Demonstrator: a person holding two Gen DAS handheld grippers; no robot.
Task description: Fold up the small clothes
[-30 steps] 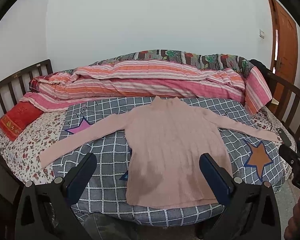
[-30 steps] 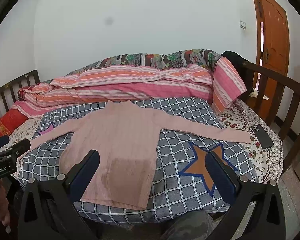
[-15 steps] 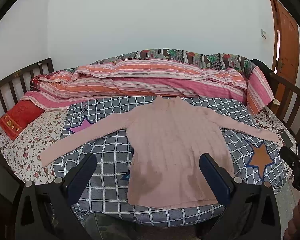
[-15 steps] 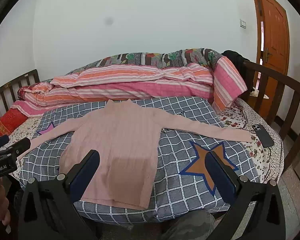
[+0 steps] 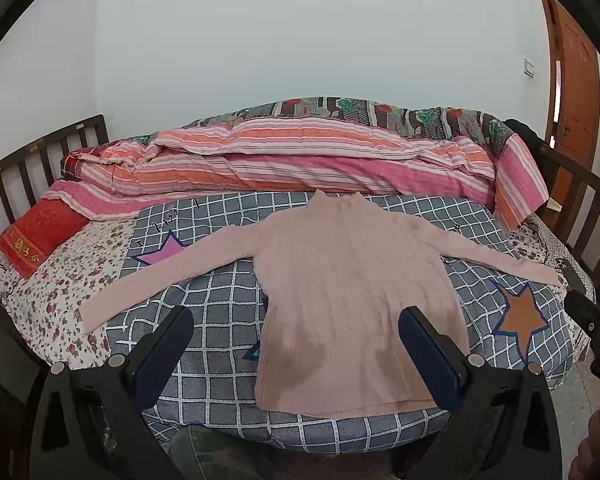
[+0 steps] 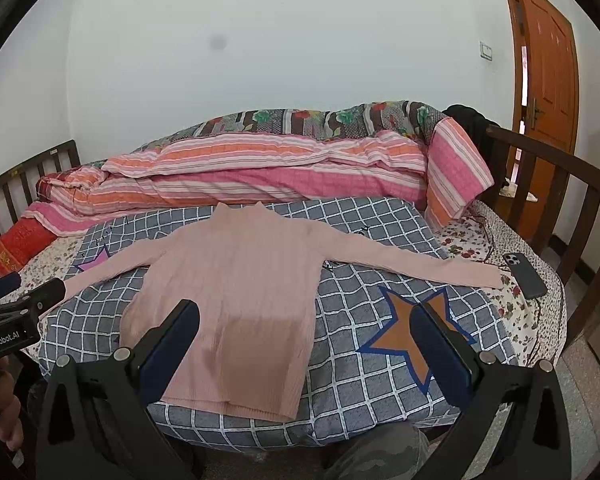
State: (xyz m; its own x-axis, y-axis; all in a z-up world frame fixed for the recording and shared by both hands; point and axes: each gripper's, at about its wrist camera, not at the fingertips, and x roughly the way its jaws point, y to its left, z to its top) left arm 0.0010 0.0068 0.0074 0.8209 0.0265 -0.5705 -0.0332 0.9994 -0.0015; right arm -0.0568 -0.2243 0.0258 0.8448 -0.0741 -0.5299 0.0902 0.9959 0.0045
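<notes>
At the bottom of the left wrist view, the left gripper [image 5: 294,338] has its two dark blue fingers [image 5: 162,348] spread wide apart, holding nothing, above the near edge of the bed [image 5: 48,304]. The right gripper [image 6: 306,336] sits likewise at the bottom of its own view, fingers [image 6: 444,350] wide apart and empty. Below them, at the bottom edge, a camouflage-patterned knee [image 6: 380,456] shows.

Just beyond the fingers lies the pink sweater [image 5: 348,296], flat on the grey checked blanket [image 5: 220,304], hem nearest the cameras, collar farthest. Both sleeves stretch out sideways: one reaches toward the lower left of the frame onto the floral sheet, the other toward the right. In the right wrist view the right sleeve's cuff ends just beside a dark phone [image 6: 526,274] lying on the floral sheet. An orange star [image 6: 410,332] printed on the blanket shows right of the sweater's body, partly behind the right gripper's finger; a pink star [image 5: 162,250] sits near the left sleeve.

Farther back, a rolled striped quilt [image 5: 300,160] runs across the bed, touching the blanket's far edge, with a floral patchwork cover [image 5: 380,112] behind it. A red pillow [image 5: 40,232] lies at the left of the frame beside the wooden bed rail [image 5: 20,176]. An orange-brown door [image 6: 548,80] stands at the upper right.
</notes>
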